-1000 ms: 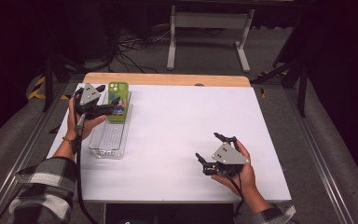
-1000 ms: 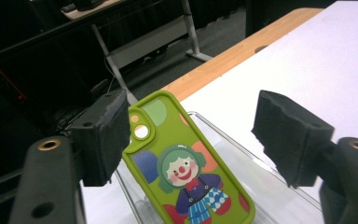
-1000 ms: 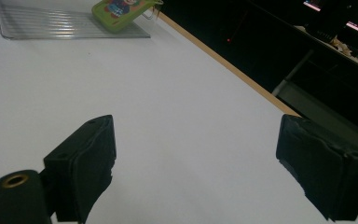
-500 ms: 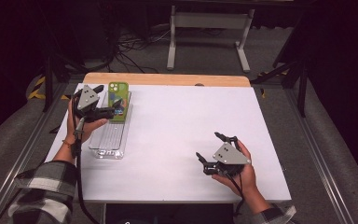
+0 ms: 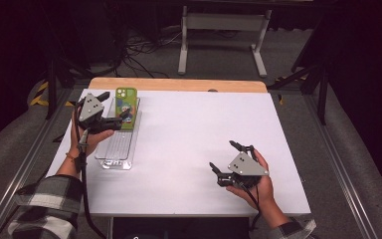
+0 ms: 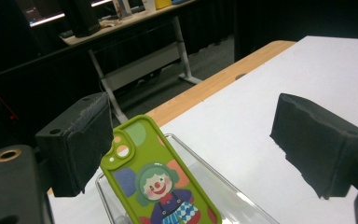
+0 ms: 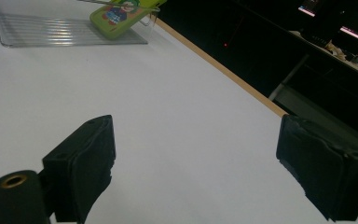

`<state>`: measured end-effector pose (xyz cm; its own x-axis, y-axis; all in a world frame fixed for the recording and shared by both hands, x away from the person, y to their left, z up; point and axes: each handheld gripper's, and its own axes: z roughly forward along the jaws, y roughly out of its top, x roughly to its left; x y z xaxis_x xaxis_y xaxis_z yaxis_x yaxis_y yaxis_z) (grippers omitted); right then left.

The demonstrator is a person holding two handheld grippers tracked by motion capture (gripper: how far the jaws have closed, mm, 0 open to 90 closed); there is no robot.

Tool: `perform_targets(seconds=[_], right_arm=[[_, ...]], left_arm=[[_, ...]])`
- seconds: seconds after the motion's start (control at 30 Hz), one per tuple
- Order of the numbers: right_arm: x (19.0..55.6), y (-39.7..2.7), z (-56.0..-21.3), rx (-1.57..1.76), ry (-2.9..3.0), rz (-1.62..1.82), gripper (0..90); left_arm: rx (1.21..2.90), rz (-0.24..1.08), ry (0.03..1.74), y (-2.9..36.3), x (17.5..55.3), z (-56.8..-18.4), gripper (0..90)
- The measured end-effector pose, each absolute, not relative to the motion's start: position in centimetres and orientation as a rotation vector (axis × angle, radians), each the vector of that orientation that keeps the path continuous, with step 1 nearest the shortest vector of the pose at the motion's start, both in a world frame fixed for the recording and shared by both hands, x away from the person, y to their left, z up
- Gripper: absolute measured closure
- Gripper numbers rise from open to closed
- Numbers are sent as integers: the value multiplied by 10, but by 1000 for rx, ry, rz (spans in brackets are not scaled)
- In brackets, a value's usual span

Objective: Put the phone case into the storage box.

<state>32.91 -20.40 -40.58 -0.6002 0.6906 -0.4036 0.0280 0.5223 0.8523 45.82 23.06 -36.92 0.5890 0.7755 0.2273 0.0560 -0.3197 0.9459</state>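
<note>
While jaws part, phone case (image 6: 161, 184) leans on tray rim (image 6: 200, 161), bare table (image 5: 194, 134) rightward

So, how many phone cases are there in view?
1. The green phone case leans in the far end of the clear tray, at the table's left.

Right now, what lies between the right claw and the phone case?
High view: only bare white table between the right claw and the phone case in its clear tray.
</note>
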Motion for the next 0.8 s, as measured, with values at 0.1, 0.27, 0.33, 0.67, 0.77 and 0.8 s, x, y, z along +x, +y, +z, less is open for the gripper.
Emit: perform_targets(seconds=[0.1, 0.27, 0.33, 0.67, 0.77, 0.8], right_arm=[[329, -204, -406, 585, 1996, 1101, 125], [329, -204, -406, 587, 1995, 1103, 125], [329, -204, -406, 591, 1993, 1101, 123], [328, -205, -405, 595, 1976, 1109, 115], [328, -205, -404, 596, 1973, 1115, 112], [328, -205, -404, 596, 1973, 1115, 110]], left_arm=[[1751, 846, 681, 230, 455, -369, 124], [1731, 850, 679, 230, 450, -368, 106], [1729, 850, 676, 229, 448, -367, 94], [1715, 823, 632, 227, 438, -364, 56], [1710, 820, 622, 226, 435, -364, 50], [1706, 816, 615, 225, 434, -364, 50]])
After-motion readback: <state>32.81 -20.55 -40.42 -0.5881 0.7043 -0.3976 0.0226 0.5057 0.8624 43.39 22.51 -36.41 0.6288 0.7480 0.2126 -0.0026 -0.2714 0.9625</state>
